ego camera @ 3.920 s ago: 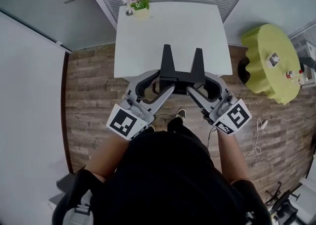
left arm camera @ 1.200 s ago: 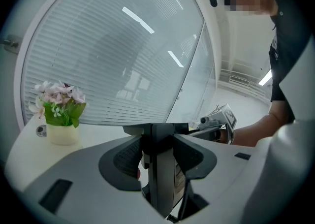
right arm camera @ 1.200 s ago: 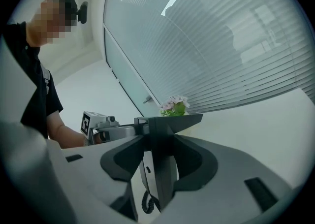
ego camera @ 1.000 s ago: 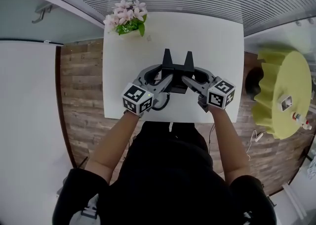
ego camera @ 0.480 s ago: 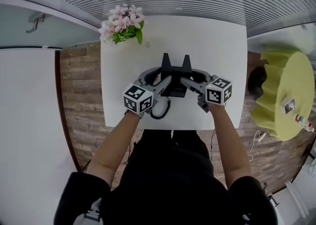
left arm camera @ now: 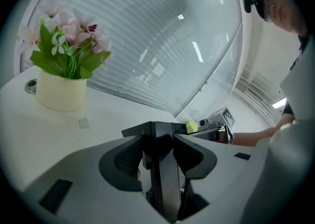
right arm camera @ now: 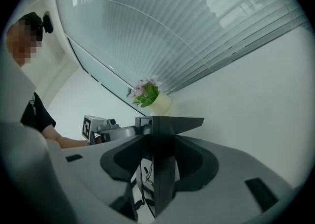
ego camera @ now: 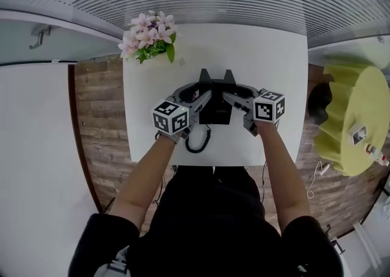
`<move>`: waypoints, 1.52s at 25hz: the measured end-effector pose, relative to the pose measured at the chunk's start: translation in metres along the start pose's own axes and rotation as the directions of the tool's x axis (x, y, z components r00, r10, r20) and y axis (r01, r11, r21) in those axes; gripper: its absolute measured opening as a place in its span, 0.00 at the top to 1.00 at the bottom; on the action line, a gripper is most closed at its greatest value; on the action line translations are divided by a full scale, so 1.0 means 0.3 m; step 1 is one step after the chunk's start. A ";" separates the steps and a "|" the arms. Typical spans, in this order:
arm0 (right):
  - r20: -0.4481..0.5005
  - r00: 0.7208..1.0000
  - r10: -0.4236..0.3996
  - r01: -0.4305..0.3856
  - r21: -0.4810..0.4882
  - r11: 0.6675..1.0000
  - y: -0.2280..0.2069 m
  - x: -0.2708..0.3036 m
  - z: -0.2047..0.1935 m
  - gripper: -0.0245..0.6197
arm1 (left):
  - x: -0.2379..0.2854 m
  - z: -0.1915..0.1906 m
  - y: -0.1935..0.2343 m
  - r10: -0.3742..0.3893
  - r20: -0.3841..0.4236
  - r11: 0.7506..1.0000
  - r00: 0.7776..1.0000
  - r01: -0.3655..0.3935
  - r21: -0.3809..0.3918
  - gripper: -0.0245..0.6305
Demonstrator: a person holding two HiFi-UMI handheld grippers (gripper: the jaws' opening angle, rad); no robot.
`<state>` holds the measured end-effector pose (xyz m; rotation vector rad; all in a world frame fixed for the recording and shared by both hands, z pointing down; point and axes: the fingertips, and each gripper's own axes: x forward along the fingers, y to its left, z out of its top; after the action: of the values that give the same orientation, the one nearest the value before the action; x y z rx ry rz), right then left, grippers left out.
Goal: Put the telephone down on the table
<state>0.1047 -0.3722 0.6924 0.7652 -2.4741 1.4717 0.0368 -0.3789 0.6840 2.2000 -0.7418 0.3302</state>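
Compared with a second ago, the telephone [ego camera: 215, 110] is lower over the white table [ego camera: 268, 56], and its coiled cord [ego camera: 198, 140] now lies on the tabletop. The left gripper [ego camera: 196, 97] and right gripper [ego camera: 234, 96] each clamp one side of it. A cream pot [left arm camera: 61, 90] at the far corner holds pink flowers [left arm camera: 74, 26].

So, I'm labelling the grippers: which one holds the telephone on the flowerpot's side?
The left gripper: the flowerpot stands beyond it; the right gripper clamps the telephone's opposite side.
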 end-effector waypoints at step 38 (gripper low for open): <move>0.308 0.937 -0.167 0.293 -0.426 0.856 0.197 -0.165 0.167 0.62 | -0.187 0.190 -0.133 0.090 0.163 0.947 0.982 -0.135 0.291 0.67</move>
<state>0.1231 -0.3755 0.6023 1.1575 -2.6404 0.6787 0.0161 -0.3775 0.5970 2.4953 -0.9546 0.3594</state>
